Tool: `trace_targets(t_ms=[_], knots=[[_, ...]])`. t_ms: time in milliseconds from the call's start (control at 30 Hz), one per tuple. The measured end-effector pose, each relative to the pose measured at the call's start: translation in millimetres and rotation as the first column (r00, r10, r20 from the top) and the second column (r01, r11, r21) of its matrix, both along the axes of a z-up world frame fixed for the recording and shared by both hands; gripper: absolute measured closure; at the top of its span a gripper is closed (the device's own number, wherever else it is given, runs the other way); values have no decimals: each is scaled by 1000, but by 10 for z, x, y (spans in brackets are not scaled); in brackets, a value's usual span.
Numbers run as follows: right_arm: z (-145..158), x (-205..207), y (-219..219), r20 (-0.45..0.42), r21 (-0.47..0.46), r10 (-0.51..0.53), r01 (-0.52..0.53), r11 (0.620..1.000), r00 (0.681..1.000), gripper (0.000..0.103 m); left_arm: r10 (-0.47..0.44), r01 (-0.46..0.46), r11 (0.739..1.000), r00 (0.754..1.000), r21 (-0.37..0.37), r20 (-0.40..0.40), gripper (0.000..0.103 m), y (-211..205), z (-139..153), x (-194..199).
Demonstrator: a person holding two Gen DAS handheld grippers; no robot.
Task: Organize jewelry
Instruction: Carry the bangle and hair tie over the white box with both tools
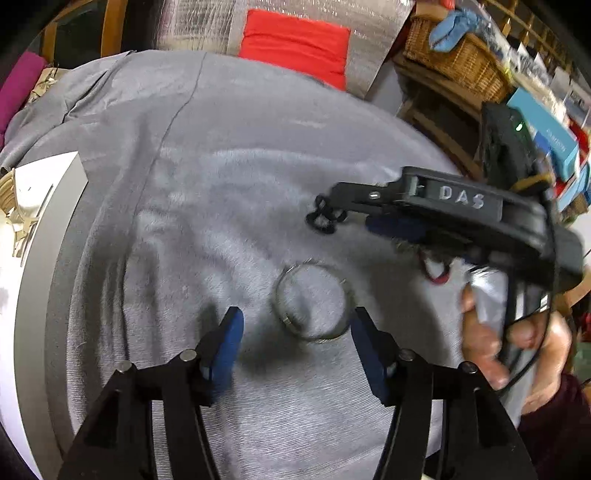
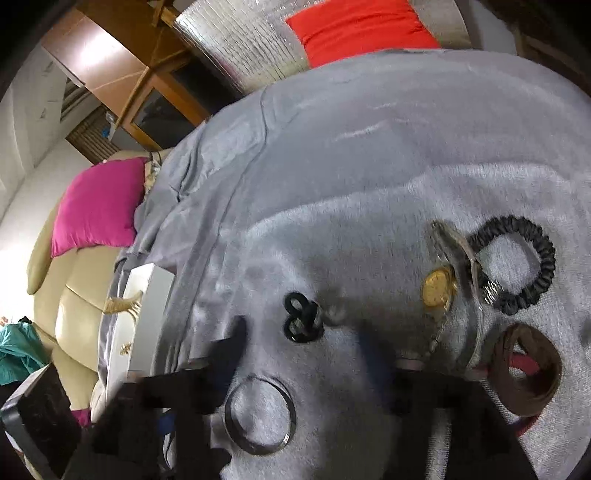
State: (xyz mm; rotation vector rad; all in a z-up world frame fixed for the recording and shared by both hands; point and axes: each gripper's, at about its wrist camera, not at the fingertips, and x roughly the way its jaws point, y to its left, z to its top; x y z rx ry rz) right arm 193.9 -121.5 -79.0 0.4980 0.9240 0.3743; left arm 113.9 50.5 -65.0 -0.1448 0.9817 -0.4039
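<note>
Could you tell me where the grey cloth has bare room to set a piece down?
Free: the far cloth, from the black loops to the red cushion. Crowded: right side, around watch, scrunchie and brown bangle.

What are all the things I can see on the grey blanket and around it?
blanket: one, grey, covering the surface under everything
bangle: one, silver, flat on the blanket between the left gripper's fingers, untouched
small hair ties: a tangled black clump, middle of the blanket
scrunchie: one, black, right side
watch: one, gold face, metal band, beside the scrunchie
wide bracelets: brown and reddish, stacked, lower right; count unclear
box: one, white, left edge, gold pieces inside
cushions: red at the back, pink at the left
basket: one, wicker, on shelves
left gripper: black, blue pads, open
right gripper: black, over the hair ties, blurred
hand: one, holding the right gripper
</note>
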Motion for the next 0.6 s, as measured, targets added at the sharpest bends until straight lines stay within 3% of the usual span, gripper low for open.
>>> trace_targets(t_ms=[67, 133, 300, 600], knots=[[6, 27, 49, 14, -2, 8, -8, 1000, 1000, 36, 4, -4, 1000, 1000, 22, 3, 39, -41, -11, 7], [-43, 106, 112, -3, 13, 27, -27, 1000, 1000, 46, 7, -6, 999, 1000, 46, -18, 39, -86, -72, 27], [-157, 242, 213, -37, -101, 36, -40, 994, 999, 80, -8, 10, 998, 999, 61, -31, 39, -140, -104, 15], [80, 79, -201, 18, 6, -12, 12, 1000, 1000, 83, -32, 33, 998, 999, 52, -10, 39, -305, -72, 43]])
